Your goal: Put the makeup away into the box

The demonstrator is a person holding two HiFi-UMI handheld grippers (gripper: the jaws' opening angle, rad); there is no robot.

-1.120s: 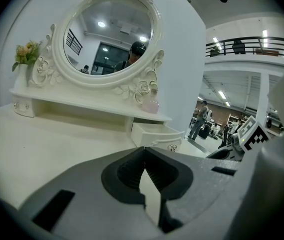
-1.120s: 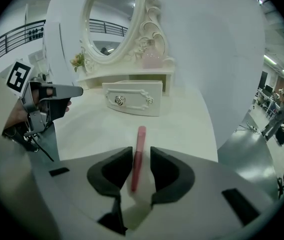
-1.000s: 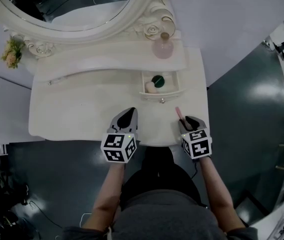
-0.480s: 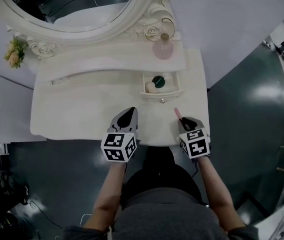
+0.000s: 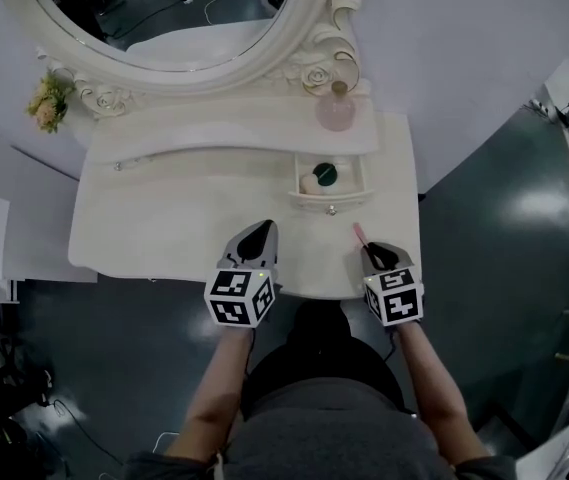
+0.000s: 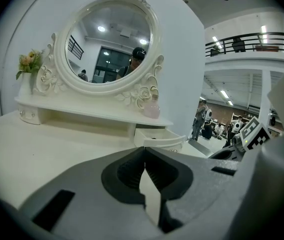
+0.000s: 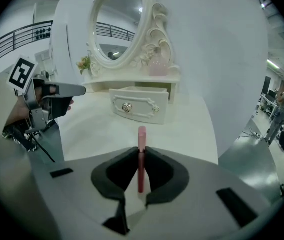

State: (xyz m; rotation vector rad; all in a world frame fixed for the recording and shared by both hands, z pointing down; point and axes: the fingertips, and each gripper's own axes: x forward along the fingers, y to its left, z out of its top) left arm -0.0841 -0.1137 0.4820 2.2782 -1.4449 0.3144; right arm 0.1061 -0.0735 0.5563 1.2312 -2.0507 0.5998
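Now, on the white vanity table (image 5: 164, 228) over dark glossy floor (image 5: 494, 218), the right gripper (image 7: 141, 154) is closing on the pink tube (image 7: 141, 134) at the near right edge, the left gripper (image 6: 144, 154) sits pinched shut, empty, and only the head view peeks inside the open drawer (image 5: 330, 204) at a green pot (image 5: 325, 175).

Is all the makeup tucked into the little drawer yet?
Not yet. A round green item and a pale item already lie in the open drawer. The right gripper is closing its jaws on a pink stick near the front edge of the table; that one has to go in next. The left gripper is shut and empty.
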